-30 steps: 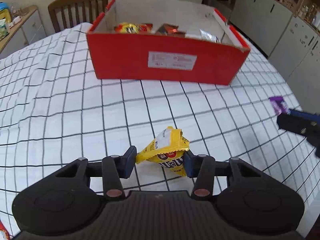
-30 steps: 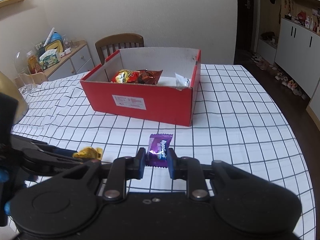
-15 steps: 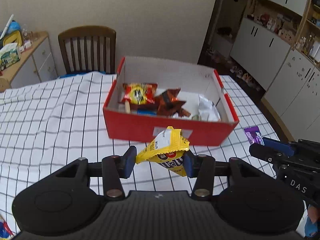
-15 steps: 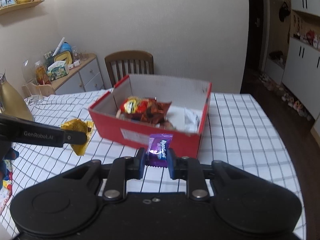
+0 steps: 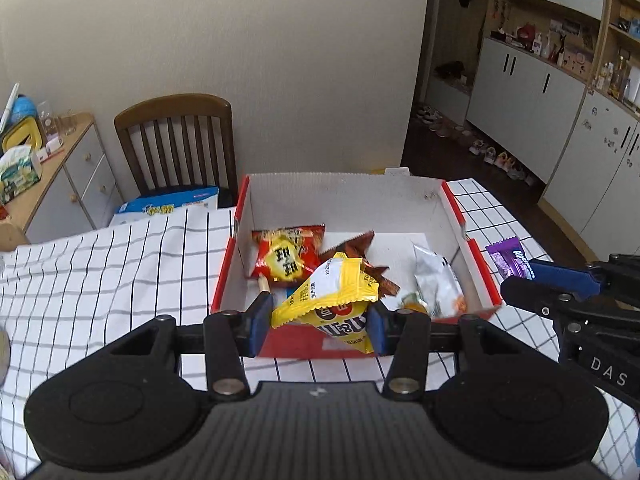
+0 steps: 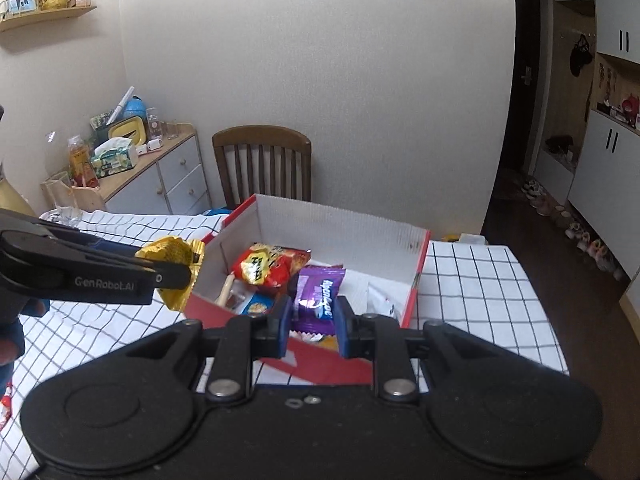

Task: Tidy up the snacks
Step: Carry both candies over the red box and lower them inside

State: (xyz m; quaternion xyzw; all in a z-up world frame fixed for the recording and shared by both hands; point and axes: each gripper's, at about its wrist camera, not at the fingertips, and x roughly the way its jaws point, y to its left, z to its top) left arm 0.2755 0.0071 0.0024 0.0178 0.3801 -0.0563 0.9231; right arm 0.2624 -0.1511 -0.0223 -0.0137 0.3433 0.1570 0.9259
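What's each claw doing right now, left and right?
Left claw: closed on the yellow candy packet.
Right claw: closed on the purple candy packet.

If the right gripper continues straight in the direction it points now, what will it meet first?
Probably the red box: its near wall lies just beyond the right gripper, which holds the purple candy. Depth is uncertain; it might clear the rim.
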